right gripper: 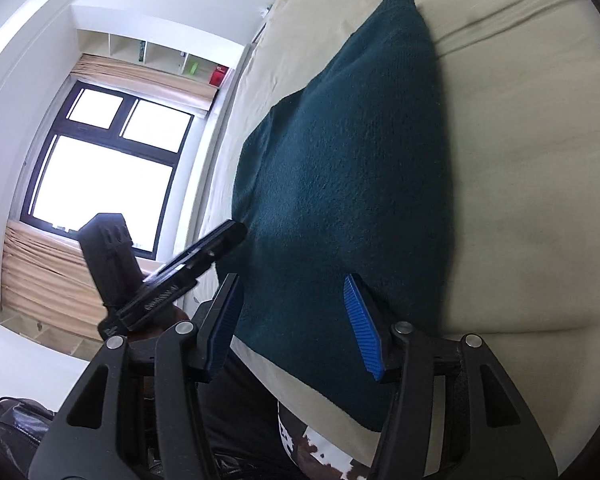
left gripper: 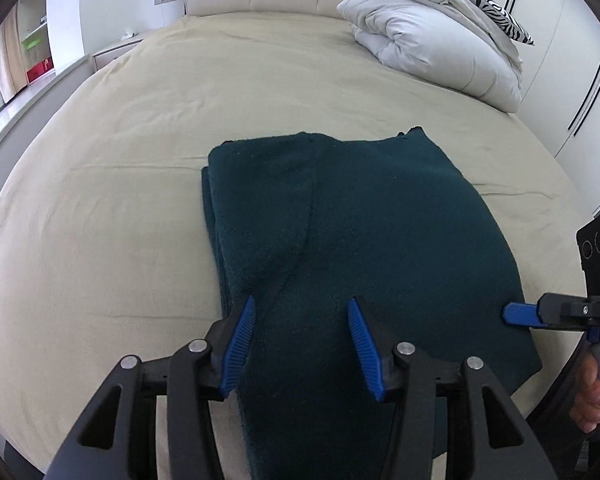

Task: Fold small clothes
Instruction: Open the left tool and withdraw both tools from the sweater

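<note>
A dark green knitted garment [left gripper: 364,240] lies folded flat on the beige bed sheet [left gripper: 120,208], near the bed's front edge. The left claw [left gripper: 302,344] hovers above its near edge, blue pads apart, nothing clamped between them. The right claw [right gripper: 296,324] hangs over the garment's near right corner, jaws likewise apart and empty. A white duvet [left gripper: 432,44] sits bundled at the headboard.

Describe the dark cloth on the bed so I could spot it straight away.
Start at the big bed with the beige sheet. Near its front edge lies a folded dark teal garment, thick and fuzzy. It is the only dark thing there; the white duvet sits far back.
</note>
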Demonstrator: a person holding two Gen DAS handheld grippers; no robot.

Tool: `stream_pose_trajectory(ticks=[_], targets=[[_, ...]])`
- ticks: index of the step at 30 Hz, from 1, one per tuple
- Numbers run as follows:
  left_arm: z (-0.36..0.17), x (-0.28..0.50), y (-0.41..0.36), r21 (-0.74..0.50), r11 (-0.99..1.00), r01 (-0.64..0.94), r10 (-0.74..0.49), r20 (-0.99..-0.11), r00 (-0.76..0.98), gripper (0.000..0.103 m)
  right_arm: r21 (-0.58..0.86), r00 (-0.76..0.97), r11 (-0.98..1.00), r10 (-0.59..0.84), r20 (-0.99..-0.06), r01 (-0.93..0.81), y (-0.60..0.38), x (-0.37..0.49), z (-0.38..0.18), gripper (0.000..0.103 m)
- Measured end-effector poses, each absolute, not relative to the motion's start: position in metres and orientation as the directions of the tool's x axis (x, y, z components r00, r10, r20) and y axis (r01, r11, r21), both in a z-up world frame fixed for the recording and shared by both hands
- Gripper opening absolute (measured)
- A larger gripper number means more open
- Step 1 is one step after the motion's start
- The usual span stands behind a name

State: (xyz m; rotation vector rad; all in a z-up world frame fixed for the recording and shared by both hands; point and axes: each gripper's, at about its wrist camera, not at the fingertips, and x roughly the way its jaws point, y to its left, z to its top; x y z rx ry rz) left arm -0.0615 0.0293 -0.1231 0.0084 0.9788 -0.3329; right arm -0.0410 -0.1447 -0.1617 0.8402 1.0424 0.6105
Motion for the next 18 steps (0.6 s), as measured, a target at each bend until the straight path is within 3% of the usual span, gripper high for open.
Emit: stream_pose_trajectory(ticks=[5,9,13,18], targets=[[-0.124,-0.064,0.029,-0.129,0.95,0.283,-0.265,-0.811,0.521,0.052,0.825,0.44,0.564,0.75,-0.494,-0.036,-0.17,-0.049,-0.157,0.051],[-0.122,-0.065,0.03,-0.135,0.95,0.282,-0.27,-0.808,0.523,0.052,0.75,0.512,0.661,0.635,-0.579,0.03,-0.196,-0.062,-0.148,0.053],[-0.117,-0.069,0.033,-0.139,0.95,0.28,-0.274,-0.801,0.532,0.052,0.698,0.563,0.715,0.564,-0.604,0.031,-0.213,-0.071,-0.131,0.053],[-0.097,-0.081,0.045,-0.117,0.955,0.272,-0.265,-0.75,0.606,0.056,0.529,0.652,0.848,0.393,-0.649,0.015,-0.203,-0.074,-0.091,0.053]])
